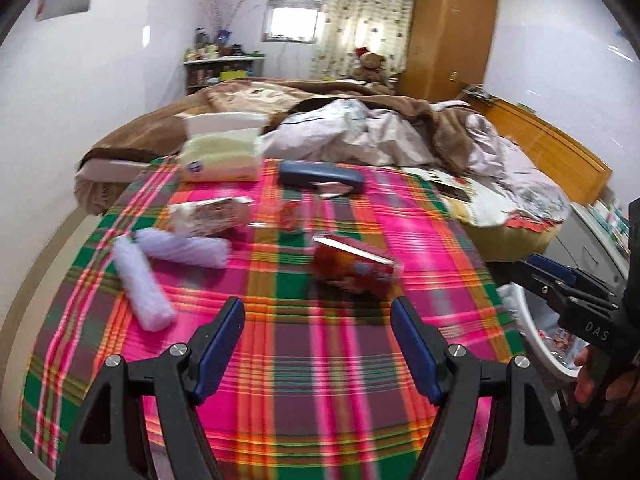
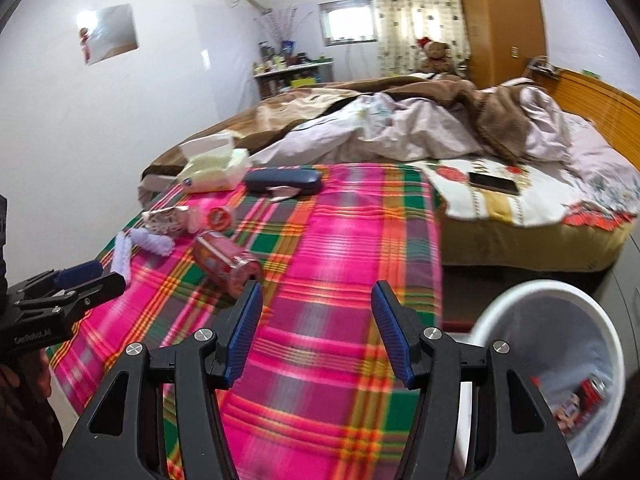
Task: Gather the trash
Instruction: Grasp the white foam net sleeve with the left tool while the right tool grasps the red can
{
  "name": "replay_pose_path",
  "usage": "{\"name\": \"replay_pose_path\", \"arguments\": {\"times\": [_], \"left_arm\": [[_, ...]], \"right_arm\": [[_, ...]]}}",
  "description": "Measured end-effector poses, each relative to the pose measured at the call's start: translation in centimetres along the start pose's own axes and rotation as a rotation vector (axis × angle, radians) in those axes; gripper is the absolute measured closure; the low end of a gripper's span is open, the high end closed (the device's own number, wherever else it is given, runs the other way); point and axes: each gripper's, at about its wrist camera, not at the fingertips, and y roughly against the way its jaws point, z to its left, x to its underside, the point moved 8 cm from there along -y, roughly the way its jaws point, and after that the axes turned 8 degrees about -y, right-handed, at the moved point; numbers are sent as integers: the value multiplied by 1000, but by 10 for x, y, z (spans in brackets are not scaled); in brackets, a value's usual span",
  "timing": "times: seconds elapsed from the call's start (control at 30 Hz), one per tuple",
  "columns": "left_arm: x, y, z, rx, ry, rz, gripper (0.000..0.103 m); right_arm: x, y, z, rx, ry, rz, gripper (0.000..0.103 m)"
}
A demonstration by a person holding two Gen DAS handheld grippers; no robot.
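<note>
Beside the bed point(image 2: 520, 240), the white bin point(image 2: 516, 300) already held a can point(image 2: 592, 390), while a red wrapper point(image 1: 352, 268) and other litter remained, both hand-held grippers point(image 1: 318, 344) point(image 2: 316, 328) open and empty.

Plaid blanket point(image 1: 312, 360): pink, green, orange. Carton point(image 1: 352, 268): red. Glasses case point(image 1: 320, 176): dark blue. Rolled cloths point(image 1: 140, 284): lilac. Bin point(image 2: 560, 304): white.

A brown blanket point(image 2: 400, 92) is lying crumpled over the far part of the bed, beside a pale quilt point(image 2: 400, 128). A teddy bear point(image 2: 437, 56) is sitting behind them, in front of a flowered curtain point(image 2: 416, 12). A wooden wardrobe point(image 1: 452, 32) is standing in the corner. A black phone point(image 2: 494, 183) is resting on the white patterned sheet point(image 2: 520, 200). A cluttered shelf point(image 1: 222, 62) is standing against the far wall.
</note>
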Motion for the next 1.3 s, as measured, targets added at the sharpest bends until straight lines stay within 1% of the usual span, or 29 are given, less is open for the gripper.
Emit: {"name": "replay_pose_path", "arguments": {"times": [0.1,0.3,0.53,0.6,0.67,0.73,0.77,0.83,0.9,1.0,1.07,1.3], "left_arm": [[5,-3,26,-32,47,15,26],[11,-8,72,-97,97,42,26],[23,-23,121,-172,174,87,26],[28,-31,134,-168,216,104,26],[31,-37,143,-172,229,114,26],[33,-44,149,-178,238,133,26],[33,-48,152,-173,248,137,26],[32,-51,157,-176,263,143,26],[30,-56,159,-182,252,144,26],[30,-66,165,-193,259,166,26],[28,-70,166,-189,263,160,26],[26,-84,170,-215,259,188,26]], "right_arm": [[-2,-14,15,-22,33,23,45],[-6,-40,44,-50,103,63,45],[-4,-68,62,-68,155,120,44],[-2,-76,67,-64,176,142,44],[-2,-82,70,-67,190,152,43],[0,-89,74,-69,208,169,37],[0,-92,75,-66,214,174,36],[1,-97,78,-66,231,184,36],[2,-100,78,-66,235,194,36],[6,-104,82,-62,251,207,36],[6,-106,84,-53,262,209,36],[11,-111,88,-60,271,235,36]]}}
